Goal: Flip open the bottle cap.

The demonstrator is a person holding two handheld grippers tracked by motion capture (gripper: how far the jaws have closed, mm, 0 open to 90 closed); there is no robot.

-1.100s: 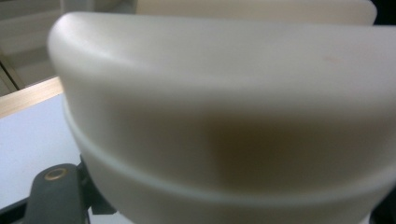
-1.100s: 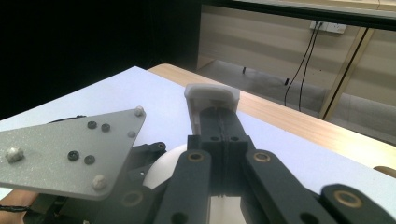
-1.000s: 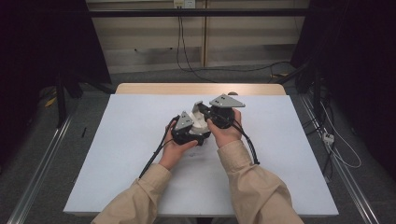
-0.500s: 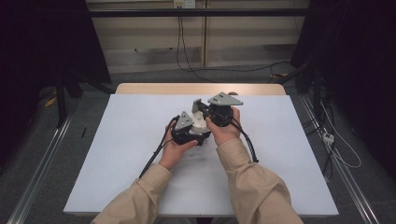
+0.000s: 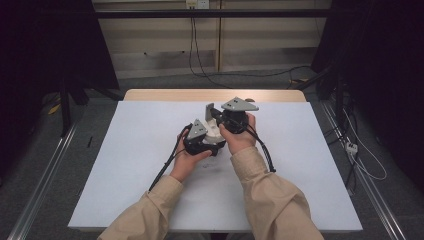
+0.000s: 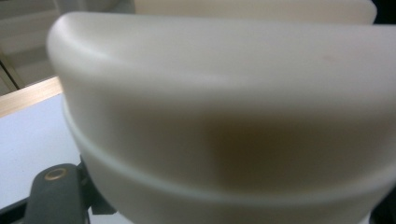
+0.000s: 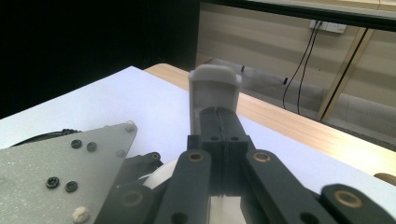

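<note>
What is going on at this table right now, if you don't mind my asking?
A person is working with a gripper in each hand near the middle of the white table. The left gripper has a cream, rounded plastic piece right in front of its camera; whether it is gripped cannot be seen. The right gripper has its jaws shut on a flat white piece that stands upright. Both hands sit close together, as if joining or separating the pieces.

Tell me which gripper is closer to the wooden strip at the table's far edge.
Right. The right gripper, shut on a white flap, sits just short of the wooden strip; the left gripper, holding the white container, is nearer the person.
</note>
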